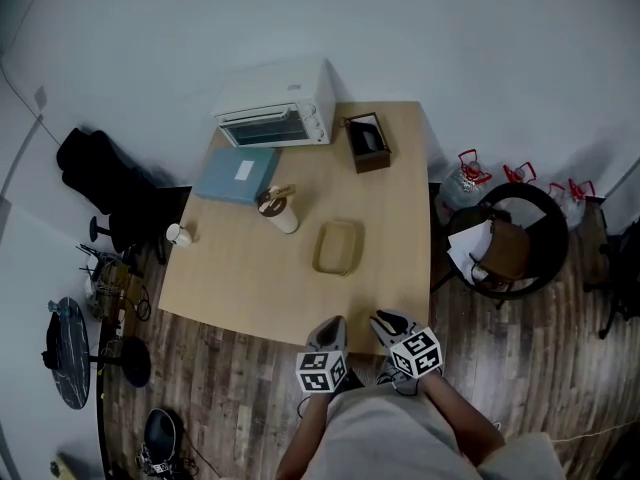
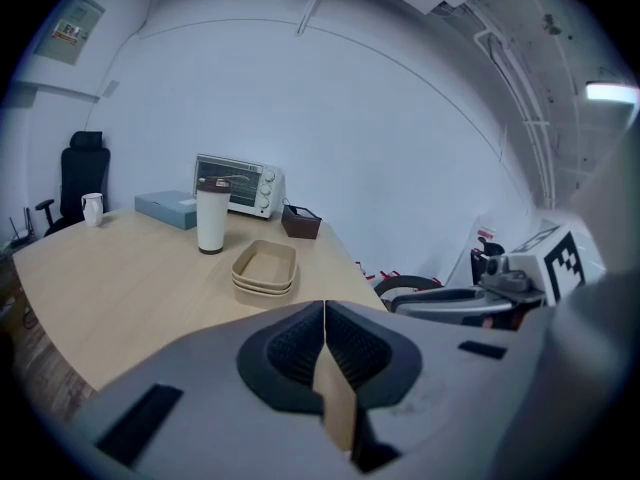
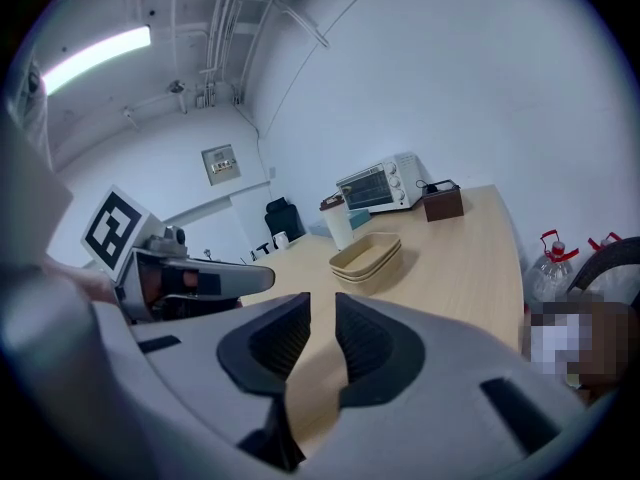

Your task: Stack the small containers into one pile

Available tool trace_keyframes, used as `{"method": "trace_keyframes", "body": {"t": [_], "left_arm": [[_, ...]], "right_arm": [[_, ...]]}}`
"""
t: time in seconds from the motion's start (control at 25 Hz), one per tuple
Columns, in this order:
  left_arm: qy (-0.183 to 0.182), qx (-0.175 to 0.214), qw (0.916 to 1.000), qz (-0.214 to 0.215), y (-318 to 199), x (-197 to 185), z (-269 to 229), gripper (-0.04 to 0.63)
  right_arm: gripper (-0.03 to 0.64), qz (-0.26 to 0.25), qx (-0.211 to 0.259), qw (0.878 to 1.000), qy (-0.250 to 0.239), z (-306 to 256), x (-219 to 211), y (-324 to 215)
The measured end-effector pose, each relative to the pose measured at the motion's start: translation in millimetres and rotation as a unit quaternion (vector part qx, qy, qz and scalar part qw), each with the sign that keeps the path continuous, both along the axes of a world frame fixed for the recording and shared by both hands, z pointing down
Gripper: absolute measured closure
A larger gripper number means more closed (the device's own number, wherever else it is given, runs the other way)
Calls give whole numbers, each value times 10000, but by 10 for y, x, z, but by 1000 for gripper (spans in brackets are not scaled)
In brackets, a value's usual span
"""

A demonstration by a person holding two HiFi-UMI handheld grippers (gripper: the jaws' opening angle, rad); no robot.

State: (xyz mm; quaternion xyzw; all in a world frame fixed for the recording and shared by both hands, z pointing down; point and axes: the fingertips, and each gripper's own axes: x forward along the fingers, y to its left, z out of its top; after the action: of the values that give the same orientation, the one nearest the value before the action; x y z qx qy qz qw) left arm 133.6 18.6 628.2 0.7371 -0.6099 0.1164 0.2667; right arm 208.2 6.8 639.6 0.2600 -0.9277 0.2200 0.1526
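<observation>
The beige shallow rectangular containers [image 1: 338,247] sit nested at the middle of the light wooden counter [image 1: 230,278]. At its near edge, the left hand-held gripper [image 1: 330,326] is clenched empty; the right hand-held gripper [image 1: 388,320] is released, empty.

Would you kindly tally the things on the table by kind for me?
Toaster oven: 1
Boxes: 2, the blue box and the brown box
Drinking vessels: 2, the tumbler and the mug
Stack of tan containers: 1
Total: 6
</observation>
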Motion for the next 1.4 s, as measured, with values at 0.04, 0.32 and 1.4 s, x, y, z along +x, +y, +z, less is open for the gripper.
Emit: {"method": "trace_keyframes", "body": {"t": [0.04, 0.32, 1.4], "left_arm": [[-4, -13, 10000, -1, 9, -5, 10, 589], [-18, -5, 10000, 58, -14, 27, 15, 589], [295, 52, 9995, -58, -6, -20, 21, 591]], "right_arm": [[536, -5, 17, 10000, 34, 12, 6, 0], [540, 17, 32, 10000, 67, 30, 36, -34], [614, 263, 131, 9994, 178, 39, 97, -144]]}}
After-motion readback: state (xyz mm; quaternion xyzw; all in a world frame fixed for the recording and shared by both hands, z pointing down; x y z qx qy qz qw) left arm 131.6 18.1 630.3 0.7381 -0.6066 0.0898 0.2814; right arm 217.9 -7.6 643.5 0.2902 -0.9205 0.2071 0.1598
